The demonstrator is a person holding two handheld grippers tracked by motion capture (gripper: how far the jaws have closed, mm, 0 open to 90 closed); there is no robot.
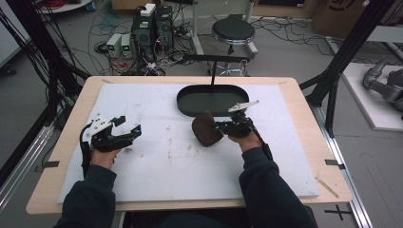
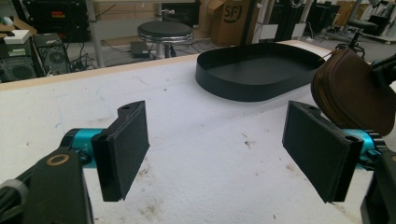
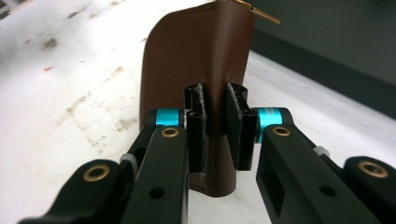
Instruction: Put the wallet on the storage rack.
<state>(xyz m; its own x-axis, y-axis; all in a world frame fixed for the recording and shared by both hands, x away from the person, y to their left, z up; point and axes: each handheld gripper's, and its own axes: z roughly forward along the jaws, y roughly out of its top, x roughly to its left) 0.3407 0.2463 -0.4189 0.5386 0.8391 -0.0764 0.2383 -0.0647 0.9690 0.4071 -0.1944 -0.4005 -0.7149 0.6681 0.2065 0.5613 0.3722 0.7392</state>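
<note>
My right gripper (image 3: 215, 122) has its jaws pinched on the brown leather pouch (image 1: 205, 129), holding it on edge over the white mat (image 1: 166, 161), just in front of the black oval tray (image 1: 213, 99). My left gripper (image 1: 126, 127) rests well apart, jaws wide, nothing between them.

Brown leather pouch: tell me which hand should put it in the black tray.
Right. The right gripper is already shut on the brown leather pouch, beside the black tray. The left gripper stands open and empty, farther off.
</note>
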